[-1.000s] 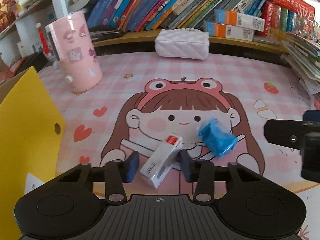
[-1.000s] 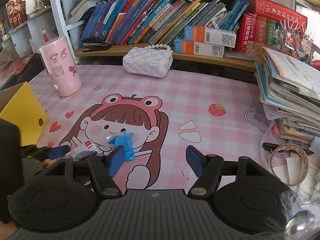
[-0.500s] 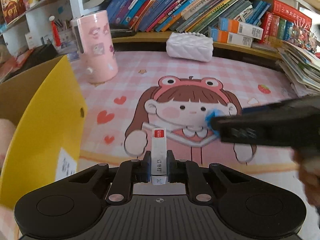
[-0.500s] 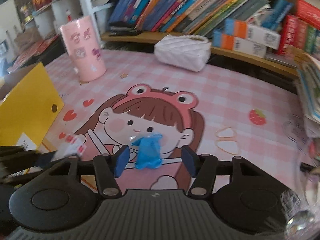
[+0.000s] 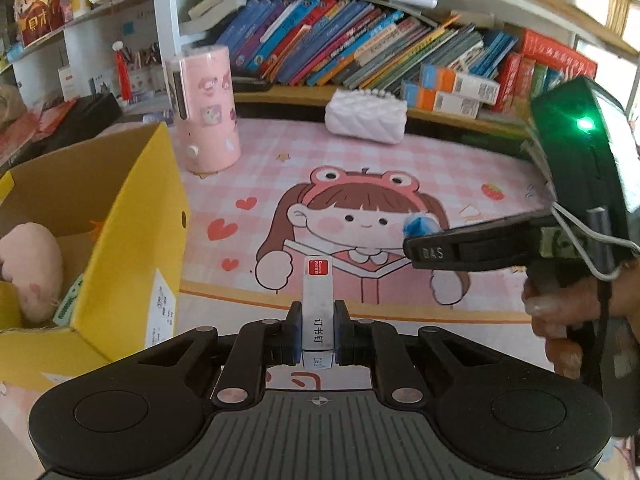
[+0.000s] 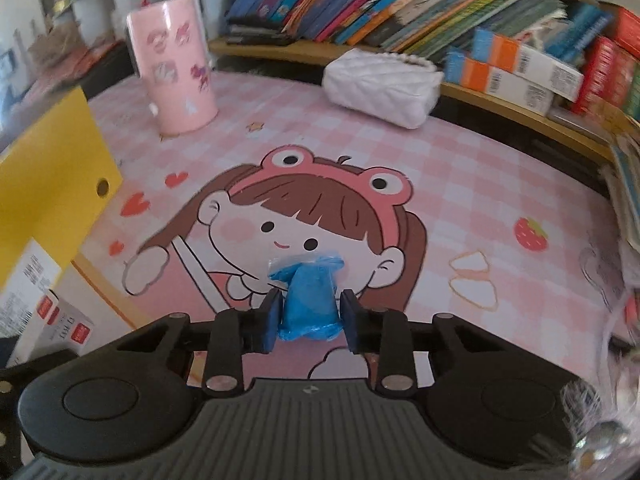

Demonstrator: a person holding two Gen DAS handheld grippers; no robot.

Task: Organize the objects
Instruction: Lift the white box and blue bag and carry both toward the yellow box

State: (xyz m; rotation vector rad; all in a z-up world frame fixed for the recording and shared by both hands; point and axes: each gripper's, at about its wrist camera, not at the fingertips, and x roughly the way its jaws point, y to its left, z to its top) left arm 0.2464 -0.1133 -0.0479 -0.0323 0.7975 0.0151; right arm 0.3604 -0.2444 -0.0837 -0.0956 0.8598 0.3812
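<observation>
Your left gripper (image 5: 318,330) clamps the staple box (image 5: 318,312), your right gripper (image 6: 308,318) has just been closing around the blue bundle (image 6: 308,300) — both now need dropping into the yellow box (image 5: 120,216), where a pink plush (image 5: 34,268) already sits.

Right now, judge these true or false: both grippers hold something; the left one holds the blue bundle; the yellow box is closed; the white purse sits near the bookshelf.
1. Both hold something: true. The left gripper and right gripper are each clamped on an item.
2. False: the left holds the white staples box; the blue bundle is in the right.
3. False: the yellow box is open, a pink plush inside.
4. True: white purse.
</observation>
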